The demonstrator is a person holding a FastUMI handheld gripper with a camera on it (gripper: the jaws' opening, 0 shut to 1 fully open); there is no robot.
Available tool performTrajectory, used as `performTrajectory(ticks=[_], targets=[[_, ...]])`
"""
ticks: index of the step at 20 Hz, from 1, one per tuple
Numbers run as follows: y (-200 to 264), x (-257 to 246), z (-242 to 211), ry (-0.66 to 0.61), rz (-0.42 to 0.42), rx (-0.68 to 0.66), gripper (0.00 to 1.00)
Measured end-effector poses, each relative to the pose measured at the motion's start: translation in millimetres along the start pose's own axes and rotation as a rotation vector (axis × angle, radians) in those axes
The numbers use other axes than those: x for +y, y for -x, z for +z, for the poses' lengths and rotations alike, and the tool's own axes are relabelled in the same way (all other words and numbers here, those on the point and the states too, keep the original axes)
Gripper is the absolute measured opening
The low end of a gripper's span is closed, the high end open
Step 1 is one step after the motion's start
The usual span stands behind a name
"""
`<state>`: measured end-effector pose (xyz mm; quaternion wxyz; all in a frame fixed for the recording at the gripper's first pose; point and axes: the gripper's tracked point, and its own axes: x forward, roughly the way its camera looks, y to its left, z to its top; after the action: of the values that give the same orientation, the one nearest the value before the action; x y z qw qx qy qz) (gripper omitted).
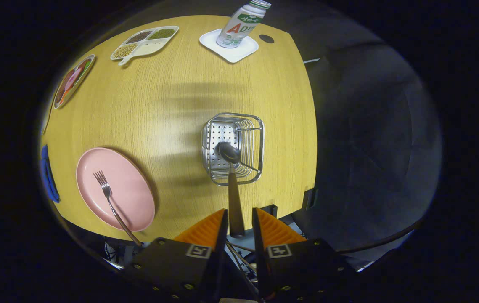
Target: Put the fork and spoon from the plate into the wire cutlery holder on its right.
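Clamped gripper (pixel 239 221) on grey metal spoon (pixel 231 168), bowl over square wire cutlery holder (pixel 233 148). Judged mid-delivery; lowering and release needed next. Steel fork (pixel 111 202) left on round pink plate (pixel 92 168).

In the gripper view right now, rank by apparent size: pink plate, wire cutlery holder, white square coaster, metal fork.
1. Pink round plate
2. Wire cutlery holder, nearer the jaws, so unsure
3. White square coaster, farther off
4. Metal fork, thinnest

The gripper holds the spoon.

My table (pixel 172 109) is brightly lit from above, while the floor beyond it sinks into dimness. Soft banded shadows fall across the wood beside the wire holder (pixel 233 147), whose metal glints. Straight edges bow hard toward the rim. Focus stays sharp at centre.
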<state>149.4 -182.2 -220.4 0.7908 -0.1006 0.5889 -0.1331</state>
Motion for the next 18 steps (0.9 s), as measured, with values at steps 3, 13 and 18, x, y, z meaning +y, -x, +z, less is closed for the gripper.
performTrajectory(ticks=[3, 13, 18], targets=[[19, -1, -4, -0.049, -0.007, -0.031, 0.53], [50, 52, -5, 0.056, 0.0, -0.133, 0.53], [44, 126, -15, 0.167, 0.083, -0.154, 0.53]])
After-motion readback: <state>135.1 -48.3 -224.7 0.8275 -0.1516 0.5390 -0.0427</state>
